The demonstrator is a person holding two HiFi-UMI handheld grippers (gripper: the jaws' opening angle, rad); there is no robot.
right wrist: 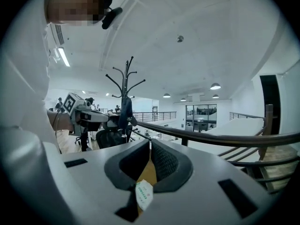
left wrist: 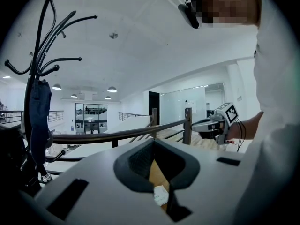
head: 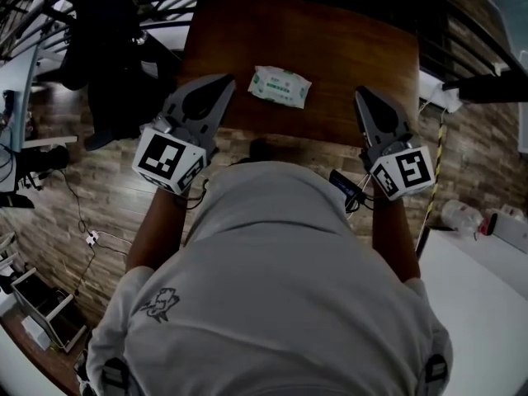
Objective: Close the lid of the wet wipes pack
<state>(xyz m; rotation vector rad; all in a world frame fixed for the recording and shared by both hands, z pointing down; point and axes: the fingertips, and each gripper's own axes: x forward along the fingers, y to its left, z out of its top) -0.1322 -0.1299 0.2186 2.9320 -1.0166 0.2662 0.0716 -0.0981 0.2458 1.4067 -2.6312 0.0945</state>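
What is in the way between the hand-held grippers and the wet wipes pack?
Nothing that shows. Only bare table lies between the wet wipes pack and the left hand-held gripper or the right hand-held gripper.

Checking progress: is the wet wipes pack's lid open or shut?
Cannot tell: the white-and-green wet wipes pack lies flat on the brown wooden table; lid too small.

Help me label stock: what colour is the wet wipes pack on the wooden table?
The soft flat wet wipes pack is white with green print; head view.
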